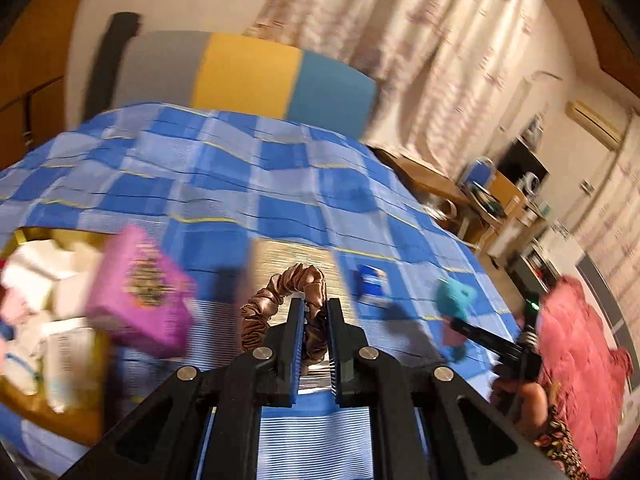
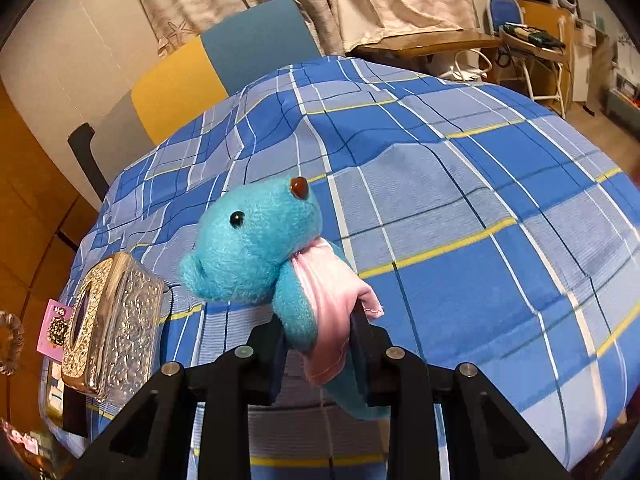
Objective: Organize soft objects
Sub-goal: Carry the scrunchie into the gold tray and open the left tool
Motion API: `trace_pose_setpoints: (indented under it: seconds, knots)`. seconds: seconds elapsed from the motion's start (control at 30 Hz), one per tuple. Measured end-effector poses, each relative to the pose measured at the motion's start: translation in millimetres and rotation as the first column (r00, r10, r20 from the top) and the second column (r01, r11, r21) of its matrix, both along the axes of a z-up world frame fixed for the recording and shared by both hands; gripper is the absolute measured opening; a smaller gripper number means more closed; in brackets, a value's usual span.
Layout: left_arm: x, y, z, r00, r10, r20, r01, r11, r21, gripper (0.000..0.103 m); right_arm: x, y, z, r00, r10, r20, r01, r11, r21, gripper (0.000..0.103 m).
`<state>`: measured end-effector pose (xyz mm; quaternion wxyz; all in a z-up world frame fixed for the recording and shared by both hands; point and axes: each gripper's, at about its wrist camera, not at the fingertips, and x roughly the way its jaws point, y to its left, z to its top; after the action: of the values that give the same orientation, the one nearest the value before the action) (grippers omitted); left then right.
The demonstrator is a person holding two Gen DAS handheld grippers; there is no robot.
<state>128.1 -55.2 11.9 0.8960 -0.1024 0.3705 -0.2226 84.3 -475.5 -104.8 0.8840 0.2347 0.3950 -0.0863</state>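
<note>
My left gripper [image 1: 315, 308] is shut on a brown satin scrunchie [image 1: 276, 300] and holds it above the blue checked bedspread [image 1: 208, 168]. My right gripper [image 2: 320, 320] is shut on a turquoise plush toy [image 2: 256, 248] with a pink scarf, held above the bedspread [image 2: 480, 208]. The plush toy [image 1: 454, 294] and the right gripper also show at the right of the left wrist view, blurred. The scrunchie [image 2: 10, 344] shows at the far left edge of the right wrist view.
A gold tray [image 1: 24, 400] with white boxes and a purple box [image 1: 140, 296] lies at the left. An ornate silver tissue box [image 2: 116, 328] stands on the bed's left. A striped headboard [image 2: 224, 68], a curtain, a desk and a folding chair stand behind.
</note>
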Motion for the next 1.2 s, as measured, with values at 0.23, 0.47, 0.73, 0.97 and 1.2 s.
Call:
trace_pose_setpoints:
  seconds: [0.23,0.47,0.73,0.97,1.2]
  knots:
    - [15,102,-18,0.982,0.186,-0.016,-0.186,0.983,0.006,0.01,-19,1,-1,0.999,-0.048,-0.016,0.049,0.999,0.019,0.028]
    - [38,176,-54,0.945,0.321,-0.068,-0.319,0.947,0.044,0.01,-30,14,18,0.998,-0.06,-0.005,0.06,0.998,0.001,0.028]
    - [70,210,-97,0.915,0.387,-0.114,-0.37,0.918,0.144,0.01,-28,53,55,0.998,-0.018,0.062,0.02,0.999,-0.026,0.028]
    - [77,217,-124,0.903,0.404,-0.143,-0.375,0.906,0.196,0.034,-26,85,78,0.994,0.032,0.101,-0.026,0.998,-0.06,0.028]
    - [30,212,-128,0.909,0.393,-0.14,-0.371,0.914,0.163,0.036,-15,129,101,0.982,0.11,0.153,-0.102,0.993,-0.062,0.028]
